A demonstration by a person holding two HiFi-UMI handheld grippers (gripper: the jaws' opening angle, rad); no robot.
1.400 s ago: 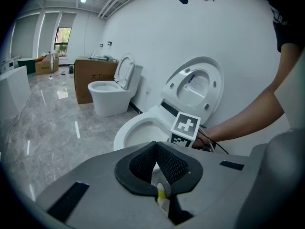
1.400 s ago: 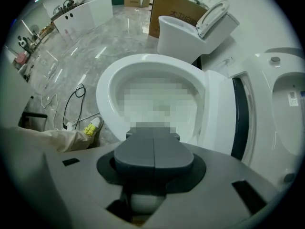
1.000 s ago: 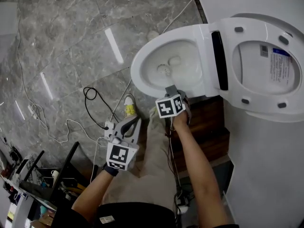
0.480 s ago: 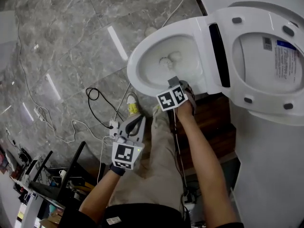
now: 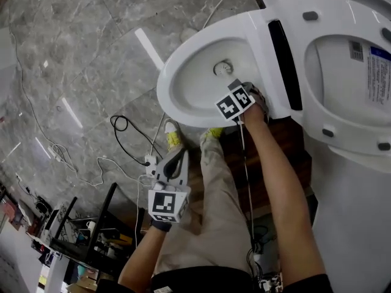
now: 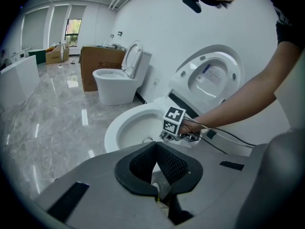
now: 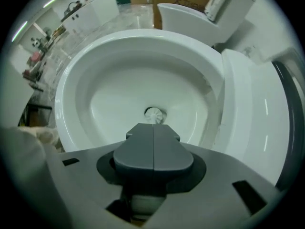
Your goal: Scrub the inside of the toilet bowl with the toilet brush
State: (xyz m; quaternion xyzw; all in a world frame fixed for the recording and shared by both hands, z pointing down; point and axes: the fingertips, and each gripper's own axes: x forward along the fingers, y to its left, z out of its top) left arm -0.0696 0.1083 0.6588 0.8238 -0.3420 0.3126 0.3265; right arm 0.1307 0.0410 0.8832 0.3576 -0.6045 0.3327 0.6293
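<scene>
The white toilet bowl (image 5: 168,102) stands open at the upper middle of the head view. My right gripper (image 5: 235,85) hangs over its near rim, shut on the toilet brush, whose round white head (image 5: 221,68) rests low inside the bowl. In the right gripper view the jaws (image 7: 153,128) are pressed together, with the brush head (image 7: 153,114) just beyond them against the bowl (image 7: 66,94) bottom. My left gripper (image 5: 177,153) is held low beside the person's leg, shut on nothing. Its view (image 6: 155,147) looks toward the bowl (image 6: 112,132) and the right hand.
The raised seat and lid (image 5: 342,60) lean back at right. Black and white cables (image 5: 122,127) trail over the grey marble floor. A yellow-toed shoe (image 5: 173,136) stands by the bowl's base. A second toilet (image 6: 116,80) and a cardboard box (image 6: 95,66) stand farther off.
My right gripper has pushed farther over the bowl and the brush head has moved toward the bowl's back. The left gripper has stayed low and shut.
</scene>
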